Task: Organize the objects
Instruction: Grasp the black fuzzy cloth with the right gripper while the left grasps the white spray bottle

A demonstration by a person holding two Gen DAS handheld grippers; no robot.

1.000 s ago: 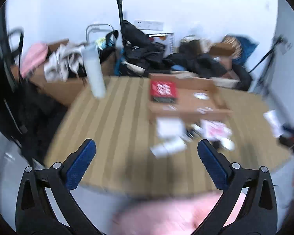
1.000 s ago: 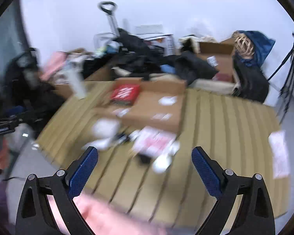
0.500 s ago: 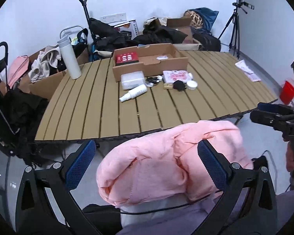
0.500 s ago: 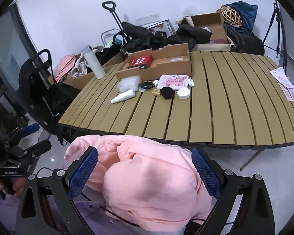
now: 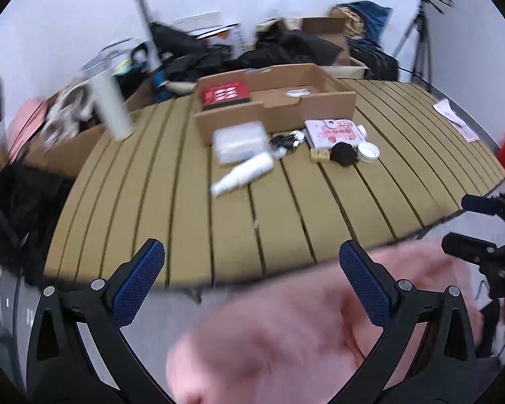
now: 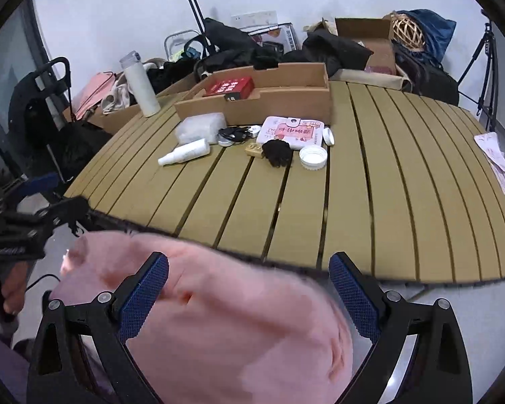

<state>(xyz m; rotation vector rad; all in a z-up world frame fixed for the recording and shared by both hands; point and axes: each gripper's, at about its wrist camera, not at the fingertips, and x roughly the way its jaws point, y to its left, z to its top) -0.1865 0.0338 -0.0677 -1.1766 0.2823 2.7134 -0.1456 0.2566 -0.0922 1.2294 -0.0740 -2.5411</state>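
A slatted tan table [image 6: 387, 202] carries a flat cardboard box [image 6: 279, 97] holding a red packet [image 6: 229, 87]. In front of the box lie a clear plastic bag [image 6: 200, 128], a white spray bottle [image 6: 185, 155], a tangle of cables [image 6: 235, 133], a pink pouch [image 6: 291, 132], a black scrunchie [image 6: 276, 153], a small tan block [image 6: 254, 149] and a white lid [image 6: 313, 157]. My left gripper [image 5: 250, 274] and right gripper [image 6: 249, 284] both hang open before the table's near edge, holding nothing. A pink sleeve [image 6: 219, 320] fills the space below them.
A white flask [image 6: 140, 84] stands at the table's far left corner. Papers [image 6: 498, 165] lie at the right edge. Bags, boxes, a trolley handle [image 6: 193, 3] and a tripod [image 6: 484, 64] crowd the wall behind. The other gripper [image 5: 488, 235] shows at the left wrist view's right edge.
Both cameras have swung closer to the table since half a second ago; the pink sleeve now sits lower and blurred. Objects on the table have not moved.
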